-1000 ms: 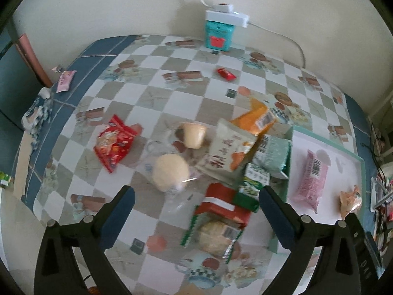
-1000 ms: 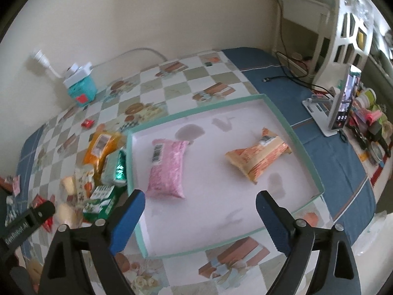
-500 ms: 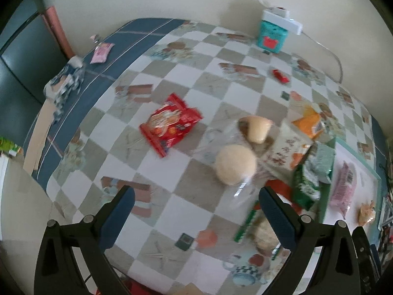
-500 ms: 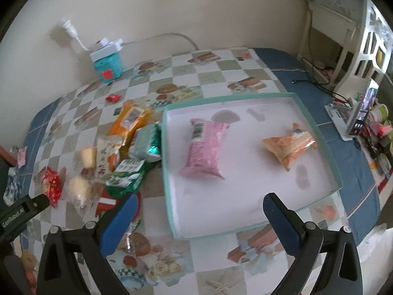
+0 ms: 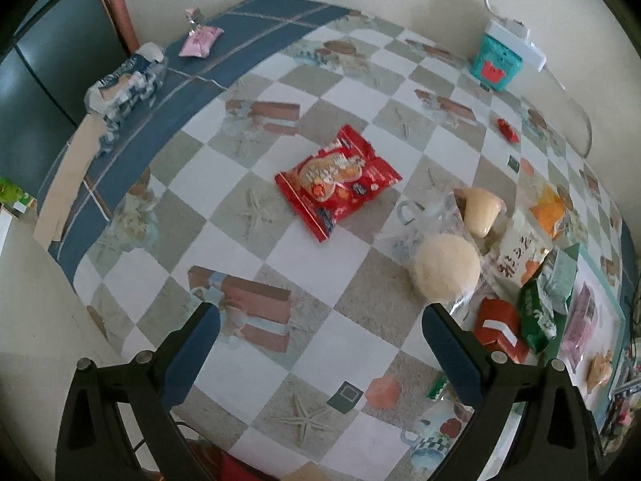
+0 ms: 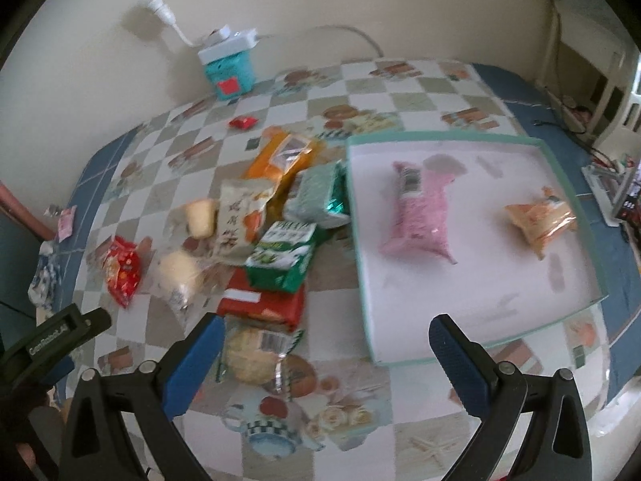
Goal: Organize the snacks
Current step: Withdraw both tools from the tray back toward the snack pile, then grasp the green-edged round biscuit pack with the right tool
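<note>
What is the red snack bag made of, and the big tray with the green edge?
The red snack bag looks like thin glossy plastic film: it is crinkled, printed, with crimped ends. The tray looks like stiff matte cardboard or plastic, white inside with thin teal walls; which one, I cannot tell.

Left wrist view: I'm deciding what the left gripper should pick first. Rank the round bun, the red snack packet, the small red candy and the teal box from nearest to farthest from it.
1. Round bun, just beyond the left gripper's right finger.
2. Red snack packet, mid-table, straight ahead.
3. Small red candy, far right.
4. Teal box, against the wall.
</note>
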### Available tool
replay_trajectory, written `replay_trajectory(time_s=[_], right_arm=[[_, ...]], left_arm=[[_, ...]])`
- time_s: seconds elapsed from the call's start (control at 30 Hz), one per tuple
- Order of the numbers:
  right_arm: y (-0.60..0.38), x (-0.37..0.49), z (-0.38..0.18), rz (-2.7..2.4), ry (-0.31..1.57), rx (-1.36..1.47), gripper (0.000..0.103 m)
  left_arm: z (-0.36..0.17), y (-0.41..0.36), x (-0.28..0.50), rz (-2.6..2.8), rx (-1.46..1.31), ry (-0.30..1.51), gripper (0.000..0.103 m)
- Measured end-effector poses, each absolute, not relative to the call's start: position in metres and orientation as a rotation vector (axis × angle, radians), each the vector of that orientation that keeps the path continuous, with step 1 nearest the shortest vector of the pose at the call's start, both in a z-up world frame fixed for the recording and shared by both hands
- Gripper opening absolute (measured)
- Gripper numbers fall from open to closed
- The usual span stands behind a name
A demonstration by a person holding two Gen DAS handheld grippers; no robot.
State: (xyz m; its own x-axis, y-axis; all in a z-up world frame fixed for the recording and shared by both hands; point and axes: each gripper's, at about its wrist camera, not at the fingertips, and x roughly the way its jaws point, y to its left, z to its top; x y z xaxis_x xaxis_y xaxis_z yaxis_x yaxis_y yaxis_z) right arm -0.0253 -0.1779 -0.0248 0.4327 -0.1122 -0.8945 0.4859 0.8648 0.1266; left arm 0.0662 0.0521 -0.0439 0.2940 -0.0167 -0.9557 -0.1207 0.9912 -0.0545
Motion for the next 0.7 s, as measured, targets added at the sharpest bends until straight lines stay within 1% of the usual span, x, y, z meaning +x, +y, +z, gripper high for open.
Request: replay_trajectory(time_s=[0.27,0.53,0.7], right_arm=[[-0.161,-0.013,-0.054,-0.333,1.167,0.413,0.103],[-0.144,-0.004,-0.074,-0.286,1.228,0.445,0.103],[-0.134,0.006,-0.084,-0.272,1.256,0.446,0.103]], left_arm=[[-0.080,0.047,0.071,0.079,-0.082,1.395,0.101],[-0.102,0.059,0.076,0.140,-0.103,1.459,0.101],[-0.107,0.069,0.077,0.165,-0.129,1.463,0.101]])
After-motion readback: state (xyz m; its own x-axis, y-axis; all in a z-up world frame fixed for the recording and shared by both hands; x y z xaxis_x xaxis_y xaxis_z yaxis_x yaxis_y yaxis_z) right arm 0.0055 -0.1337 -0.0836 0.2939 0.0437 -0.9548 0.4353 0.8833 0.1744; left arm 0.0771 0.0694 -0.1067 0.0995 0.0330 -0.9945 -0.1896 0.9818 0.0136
